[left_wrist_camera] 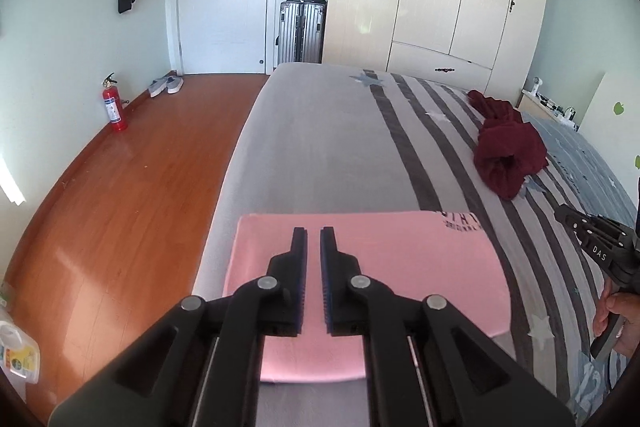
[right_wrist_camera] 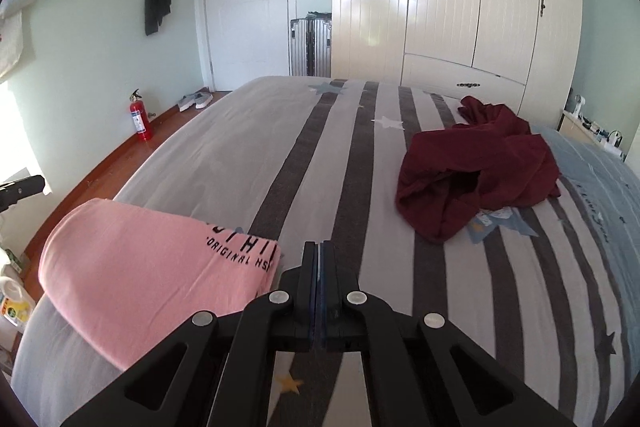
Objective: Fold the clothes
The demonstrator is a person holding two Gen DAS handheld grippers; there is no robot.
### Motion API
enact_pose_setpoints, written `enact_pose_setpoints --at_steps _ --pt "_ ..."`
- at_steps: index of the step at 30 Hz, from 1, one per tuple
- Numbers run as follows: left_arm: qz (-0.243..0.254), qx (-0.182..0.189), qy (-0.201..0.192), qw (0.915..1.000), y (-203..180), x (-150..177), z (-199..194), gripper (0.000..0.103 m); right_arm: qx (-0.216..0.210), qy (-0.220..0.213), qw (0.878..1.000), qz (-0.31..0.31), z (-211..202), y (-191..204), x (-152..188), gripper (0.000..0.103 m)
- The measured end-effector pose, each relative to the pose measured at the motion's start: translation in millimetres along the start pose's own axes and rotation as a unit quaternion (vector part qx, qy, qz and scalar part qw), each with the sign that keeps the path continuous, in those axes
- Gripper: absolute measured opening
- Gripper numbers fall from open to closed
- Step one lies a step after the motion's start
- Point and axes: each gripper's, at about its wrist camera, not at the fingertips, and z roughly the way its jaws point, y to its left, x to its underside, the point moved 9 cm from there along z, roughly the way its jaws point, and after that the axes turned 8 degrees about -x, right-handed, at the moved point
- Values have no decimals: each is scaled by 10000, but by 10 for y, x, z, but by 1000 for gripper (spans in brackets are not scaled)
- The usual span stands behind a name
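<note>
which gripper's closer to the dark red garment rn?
Right. The right gripper is over the striped bed, with the dark red garment ahead to its right. The left gripper hovers over the folded pink shirt, farther away.

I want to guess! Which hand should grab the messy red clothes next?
Probably the right gripper: the crumpled dark red garment lies ahead on its side, while the left gripper hangs over the folded pink shirt.

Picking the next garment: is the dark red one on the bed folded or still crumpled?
Crumpled. The red garment lies in a loose heap with bunched folds on the striped bed, unlike the flat-folded pink shirt.
</note>
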Motion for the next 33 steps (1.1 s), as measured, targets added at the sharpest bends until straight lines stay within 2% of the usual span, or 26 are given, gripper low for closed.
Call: enact_pose_setpoints --at_steps 2,3,4,5,6,7,9,13,15,16,22,24,28,33 --pt "-130 -64 41 9999 -118 207 -281 10 -58 -5 10000 -11 -305 25 128 6" --pt "-200 -98 79 9997 -176 321 -413 15 -105 5 9999 -48 -452 48 209 11" --pt "-269 -133 117 9995 -233 436 -544 26 -152 16 9998 -86 -598 70 290 15" --pt "-339 -167 155 9992 -290 551 -675 33 -198 26 9997 -123 -746 93 372 25" --pt "-408 -204 185 9988 -349 665 -809 45 -225 9 9996 -163 -890 108 453 37" --pt "-476 -251 171 9984 -418 770 -954 51 -239 -27 9995 -204 -1033 118 535 42" --pt "-608 -352 143 9974 -556 979 -1245 57 -345 -71 9990 -280 -1324 126 707 56" --pt "-704 -702 -11 9950 -874 1332 -1881 74 -662 -26 9974 -279 -1812 71 1027 75" --pt "-776 -821 -105 9935 -1026 1484 -2172 83 -798 15 9964 -279 -2039 35 1180 89" --pt "-826 -863 -145 9927 -1098 1556 -2307 88 -837 28 9960 -315 -2146 20 1247 91" --pt "-1113 -977 -228 9887 -1392 1904 -2860 98 -1063 -109 9916 -726 -2703 -2 1568 97" --pt "-1008 -1106 -255 9884 -1480 2033 -2956 100 -1167 -185 9910 -630 -2841 -35 1671 101" --pt "-699 -1412 -365 9868 -1645 2294 -3094 102 -1347 -328 9888 -549 -3045 -67 1885 101" --pt "-733 -1542 -598 9835 -1736 2635 -3239 102 -1491 -567 9849 -678 -3164 -18 2192 102"
